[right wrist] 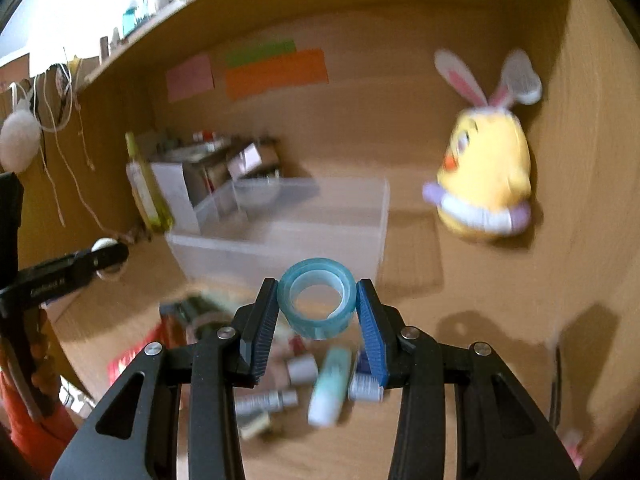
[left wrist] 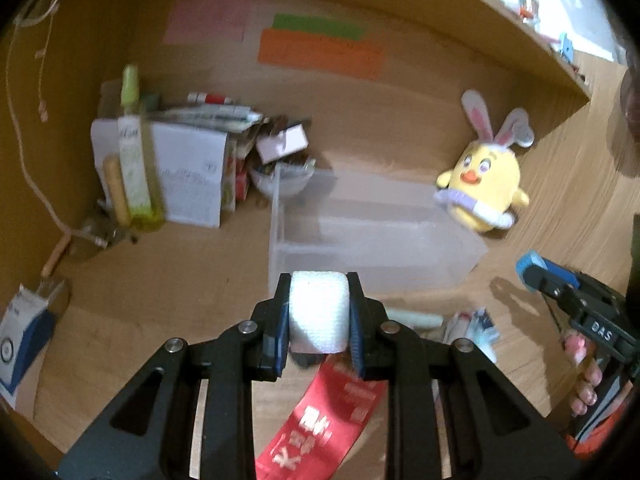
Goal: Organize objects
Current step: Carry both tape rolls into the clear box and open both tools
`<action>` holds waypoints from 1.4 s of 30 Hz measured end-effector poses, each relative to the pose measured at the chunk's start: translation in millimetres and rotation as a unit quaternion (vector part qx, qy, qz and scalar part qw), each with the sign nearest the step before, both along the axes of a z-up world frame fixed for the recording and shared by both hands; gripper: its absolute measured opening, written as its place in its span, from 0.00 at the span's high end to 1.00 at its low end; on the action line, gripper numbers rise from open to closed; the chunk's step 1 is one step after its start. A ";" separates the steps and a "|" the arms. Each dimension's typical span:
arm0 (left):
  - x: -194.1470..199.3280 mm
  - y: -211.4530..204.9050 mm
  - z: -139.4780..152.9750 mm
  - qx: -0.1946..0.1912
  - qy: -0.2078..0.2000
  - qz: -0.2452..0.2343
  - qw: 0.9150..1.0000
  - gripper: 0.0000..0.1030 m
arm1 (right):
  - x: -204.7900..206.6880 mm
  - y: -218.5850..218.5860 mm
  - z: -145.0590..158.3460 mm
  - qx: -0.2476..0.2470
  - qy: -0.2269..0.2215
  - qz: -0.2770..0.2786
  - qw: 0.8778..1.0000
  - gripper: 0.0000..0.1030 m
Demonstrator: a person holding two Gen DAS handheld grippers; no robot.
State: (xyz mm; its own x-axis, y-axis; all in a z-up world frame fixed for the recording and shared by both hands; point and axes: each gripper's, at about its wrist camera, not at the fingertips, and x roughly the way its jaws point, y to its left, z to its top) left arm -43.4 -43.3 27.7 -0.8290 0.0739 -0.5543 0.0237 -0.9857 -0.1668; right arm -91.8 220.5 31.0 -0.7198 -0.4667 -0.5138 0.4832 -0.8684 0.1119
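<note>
Wood-grain desk surface (left wrist: 400, 128), walled at the back and left by a wooden panel bearing pink, green and orange paper notes (left wrist: 320, 50), is seen from both wrist views. A white, woven-textured roll of gauze tape (left wrist: 318, 312) is clamped between the narrowly set pads of the left gripper (left wrist: 319, 316), clear of the desk. A translucent blue ring of adhesive tape (right wrist: 317, 298) is pinched across its width by the right gripper (right wrist: 317, 308), its hole facing the camera.

An empty, clear plastic rectangular bin (left wrist: 372, 236) is set near the middle of the desk, just ahead of both rolls, and is judged the likely destination.

The blue ring is held only at two points on its curved rim, so it could be rotated or squeezed out by a sharp move. The two grippers are close together, and a clash over the bin is possible if both are brought in at once.

A yellow plush chick with rabbit ears (left wrist: 486, 176) is propped by the bin's right end. Stacked white boxes, a green bottle (left wrist: 136, 160) and a small bowl are crowded toward the back left corner. A red printed ribbon (left wrist: 320, 420) and small tubes (right wrist: 328, 388) are scattered along the front edge
</note>
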 end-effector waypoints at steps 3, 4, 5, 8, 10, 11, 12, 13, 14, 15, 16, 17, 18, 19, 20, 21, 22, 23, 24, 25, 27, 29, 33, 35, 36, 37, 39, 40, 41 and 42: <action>-10.1 2.7 15.1 -0.006 0.016 -0.005 1.000 0.76 | -14.9 -10.5 17.6 -0.005 0.018 0.006 1.000 0.65; -13.8 2.9 19.3 -0.006 0.019 -0.007 1.000 0.76 | -18.6 -12.9 21.3 -0.006 0.022 0.006 1.000 0.65; -19.8 2.3 24.8 -0.004 0.022 -0.011 1.000 0.76 | -24.1 -17.2 26.3 -0.005 0.027 0.008 1.000 0.65; -35.8 1.9 33.9 0.000 0.025 -0.014 1.000 0.76 | -40.5 -31.2 35.7 -0.001 0.032 0.015 0.999 0.65; -48.6 3.0 36.8 0.003 0.024 -0.018 1.000 0.76 | -50.4 -39.0 37.1 0.003 0.029 0.020 0.999 0.65; -58.0 3.8 37.0 0.004 0.019 -0.020 1.000 0.76 | -57.3 -44.0 36.8 0.006 0.024 0.022 0.999 0.65; -64.5 4.3 36.4 0.005 0.014 -0.022 1.000 0.76 | -63.7 -49.1 35.4 0.009 0.017 0.025 0.999 0.65; -72.0 5.4 34.8 0.005 0.007 -0.025 1.000 0.76 | -69.4 -52.5 33.0 0.013 0.011 0.028 0.999 0.65; -83.2 6.8 31.2 0.004 -0.006 -0.029 1.000 0.76 | -78.1 -57.7 30.0 0.018 0.000 0.032 0.999 0.65; -91.1 7.8 27.9 0.002 -0.016 -0.031 0.999 0.76 | -82.3 -60.6 27.2 0.022 -0.006 0.033 0.999 0.65; -98.5 8.8 24.0 0.000 -0.026 -0.033 0.999 0.76 | -88.1 -63.9 23.9 0.028 -0.013 0.035 0.999 0.65; -108.6 9.0 18.3 0.000 -0.042 -0.037 0.998 0.76 | -94.4 -67.4 20.4 0.035 -0.021 0.035 0.999 0.65; -115.2 8.4 14.1 0.002 -0.053 -0.040 0.998 0.76 | -101.0 -70.5 16.2 0.042 -0.029 0.036 0.998 0.65; -124.3 7.8 8.1 0.006 -0.070 -0.046 0.997 0.76 | -106.8 -72.9 12.2 0.049 -0.037 0.037 0.997 0.65; -130.6 7.6 2.6 0.010 -0.083 -0.051 0.995 0.76 | -110.9 -74.7 8.4 0.055 -0.045 0.038 0.997 0.65; -136.1 7.4 -1.5 0.012 -0.094 -0.055 0.994 0.76 | -116.0 -76.6 4.8 0.061 -0.054 0.040 0.996 0.65; -141.5 7.6 -5.7 0.013 -0.105 -0.059 0.993 0.76 | -121.4 -79.1 0.2 0.069 -0.064 0.042 0.995 0.65; -147.7 8.6 -10.4 0.008 -0.116 -0.062 0.991 0.76 | -124.4 -81.1 -2.8 0.075 -0.070 0.044 0.994 0.65; -151.4 10.1 -13.5 0.002 -0.123 -0.063 0.990 0.76 | -127.7 -83.2 -6.8 0.082 -0.076 0.046 0.993 0.65; -155.3 11.7 -16.9 -0.004 -0.129 -0.064 0.990 0.76 | -131.3 -86.5 -11.2 0.093 -0.082 0.048 0.991 0.65; -164.6 14.9 -24.7 -0.016 -0.146 -0.070 0.987 0.76 | -136.3 -92.0 -17.9 0.110 -0.091 0.053 0.988 0.65; -172.8 18.3 -32.1 -0.027 -0.160 -0.073 0.984 0.76 | -141.1 -96.7 -24.2 0.122 -0.101 0.060 0.985 0.65; -182.6 26.1 -45.8 -0.049 -0.183 -0.083 0.978 0.76 | -148.7 -106.6 -36.2 0.150 -0.115 0.068 0.980 0.65; -185.6 27.3 -50.3 -0.054 -0.190 -0.084 0.977 0.76 | -151.7 -110.0 -41.5 0.160 -0.119 0.068 0.977 0.65; -186.6 27.3 -51.6 -0.054 -0.191 -0.084 0.976 0.76 | -153.5 -111.0 -44.2 0.163 -0.123 0.068 0.977 0.65; -188.0 27.7 -52.4 -0.054 -0.193 -0.085 0.976 0.76 | -155.1 -111.4 -46.3 0.164 -0.126 0.067 0.976 0.65; -188.7 27.5 -52.7 -0.051 -0.195 -0.086 0.976 0.76 | -157.7 -111.4 -48.0 0.162 -0.134 0.067 0.975 0.65; -188.9 27.6 -52.2 -0.050 -0.195 -0.087 0.976 0.75 | -158.4 -110.7 -47.5 0.162 -0.134 0.065 0.975 0.65; -189.4 27.7 -51.8 -0.051 -0.194 -0.085 0.976 0.75 | -158.4 -110.6 -47.1 0.165 -0.131 0.060 0.976 0.65; -189.9 27.9 -51.0 -0.051 -0.193 -0.085 0.976 0.72 | -158.3 -111.0 -47.1 0.173 -0.127 0.056 0.975 0.64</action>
State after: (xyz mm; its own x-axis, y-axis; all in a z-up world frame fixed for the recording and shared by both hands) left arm -233.3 -15.3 -23.3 -0.5379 0.1194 -0.8345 -0.0995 -0.9920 -0.0778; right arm -250.1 109.5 -16.1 -0.5035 -0.3028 -0.8092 0.5722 -0.8186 -0.0498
